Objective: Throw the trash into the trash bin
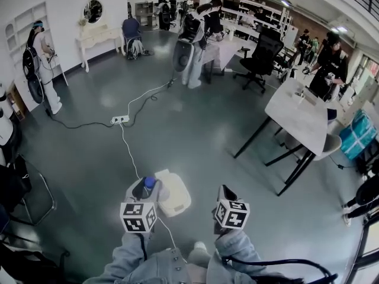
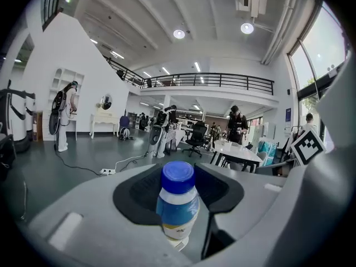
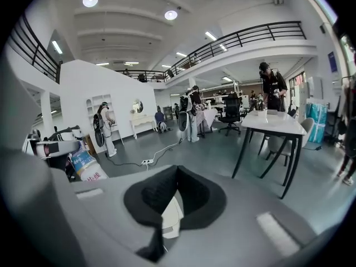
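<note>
Your left gripper (image 1: pixel 144 189) clamps one small white plastic bottle (image 2: pixel 178 204) with a blue cap and blue label, held upright between its two dark pads. Your right gripper (image 1: pixel 226 195) is closed on nothing, its two jaws meeting at the tips. One cream, rounded plastic trash bin (image 1: pixel 176 201) sits on the grey floor (image 1: pixel 195 135) between your two grippers, just to the right of the left one and nearer it than the right.

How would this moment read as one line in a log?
left gripper: shut on blue-capped bottle | right gripper: shut, empty | white bin: on floor near left gripper | drop: not yet done
</note>
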### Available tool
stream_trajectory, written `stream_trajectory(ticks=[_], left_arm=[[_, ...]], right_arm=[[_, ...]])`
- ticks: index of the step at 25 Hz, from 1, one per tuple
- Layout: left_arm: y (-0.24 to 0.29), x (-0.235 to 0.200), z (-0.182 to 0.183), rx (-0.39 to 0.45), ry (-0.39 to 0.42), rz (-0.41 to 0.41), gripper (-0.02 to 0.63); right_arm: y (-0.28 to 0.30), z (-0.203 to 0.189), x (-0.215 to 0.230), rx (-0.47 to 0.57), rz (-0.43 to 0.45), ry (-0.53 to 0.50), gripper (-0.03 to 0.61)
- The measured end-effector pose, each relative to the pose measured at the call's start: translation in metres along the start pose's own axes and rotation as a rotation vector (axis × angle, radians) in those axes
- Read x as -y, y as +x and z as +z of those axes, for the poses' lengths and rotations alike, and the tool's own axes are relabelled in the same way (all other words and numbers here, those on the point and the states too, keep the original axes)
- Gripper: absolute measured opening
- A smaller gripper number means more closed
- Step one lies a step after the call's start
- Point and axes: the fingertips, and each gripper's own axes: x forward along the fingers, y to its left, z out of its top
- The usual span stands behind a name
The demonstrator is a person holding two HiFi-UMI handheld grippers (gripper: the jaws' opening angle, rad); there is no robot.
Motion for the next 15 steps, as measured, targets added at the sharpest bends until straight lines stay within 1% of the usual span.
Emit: stream_trajectory(ticks=[3,8,11,15], left_arm=[[0.004,-0.012,0.0,0.008,-0.021,0.049,0.195],[0.0,-0.029,0.006,0.024,-0.059,0.146,0.195],[-0.002,-0.032,0.008,0.043,-0.069,0.188,0.195],[-0.003,-0.035,-0.011,0.01,-0.085,0.221,0.195]], right_arm=[[0.025,0.006,-0.009,-0.016,0.049,-0.011,0.003],[0.049,0.027,-0.033,-0.023,0.148,-0.086,0.003],[0.059,0.035,-0.033,-0.021,0.178,-0.101,0.003],[0.073,0.027,-0.032,-0.056,0.197,-0.104,0.003]])
